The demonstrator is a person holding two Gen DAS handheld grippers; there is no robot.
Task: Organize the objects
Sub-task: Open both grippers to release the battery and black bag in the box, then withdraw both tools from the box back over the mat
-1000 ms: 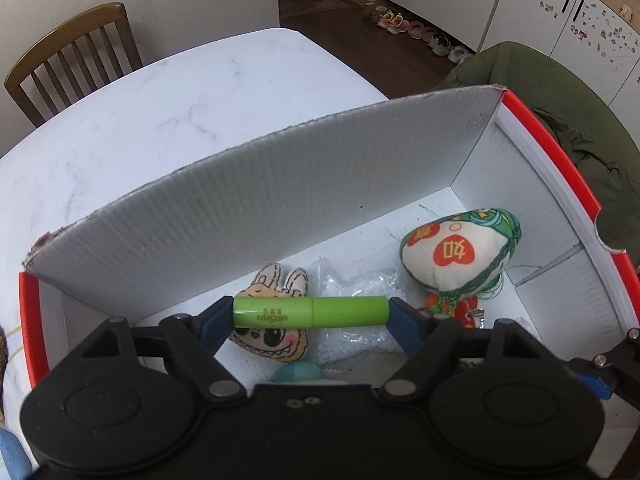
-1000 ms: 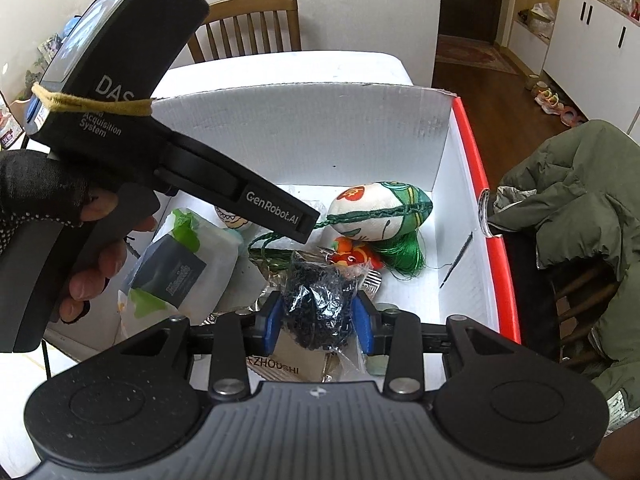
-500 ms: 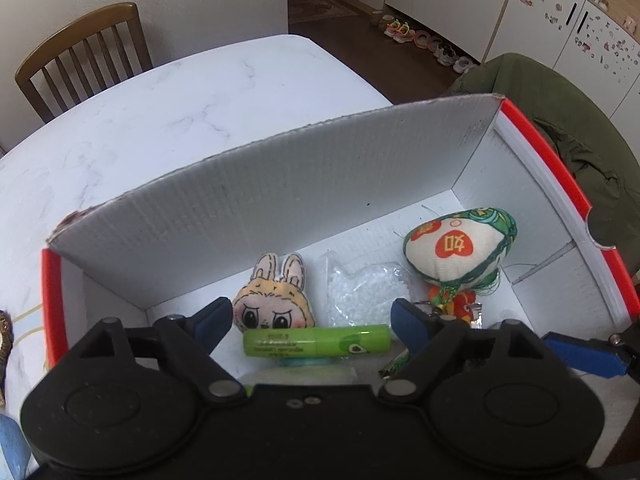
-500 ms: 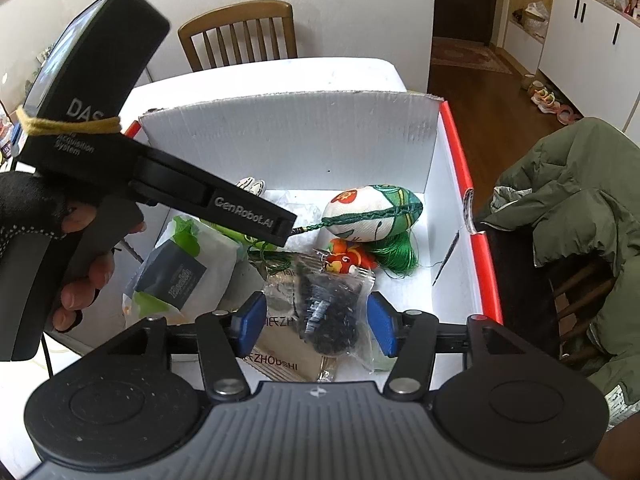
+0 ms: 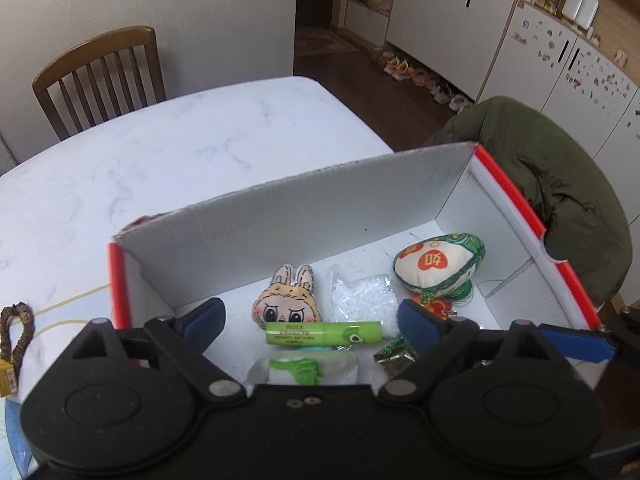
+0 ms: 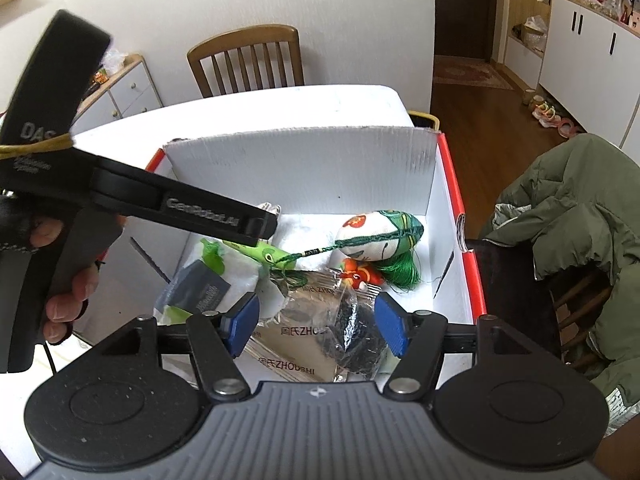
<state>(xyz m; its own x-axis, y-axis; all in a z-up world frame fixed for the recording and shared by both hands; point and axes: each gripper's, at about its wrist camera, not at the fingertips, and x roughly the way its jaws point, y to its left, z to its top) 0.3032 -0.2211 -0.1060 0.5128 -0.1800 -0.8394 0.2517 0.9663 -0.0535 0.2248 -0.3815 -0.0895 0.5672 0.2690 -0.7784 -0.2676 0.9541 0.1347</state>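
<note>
The left gripper (image 5: pixel 310 318) is held above the near edge of the white box (image 5: pixel 304 216) with its blue pads spread wide, nothing between them. The green tube (image 5: pixel 323 333) lies on the box floor, just near of the rabbit plush (image 5: pixel 288 300) and left of the embroidered pouch (image 5: pixel 438 266). The right gripper (image 6: pixel 316 326) is likewise spread apart over the black bead packet (image 6: pixel 356 336), which rests on a foil packet (image 6: pixel 300 344).
</note>
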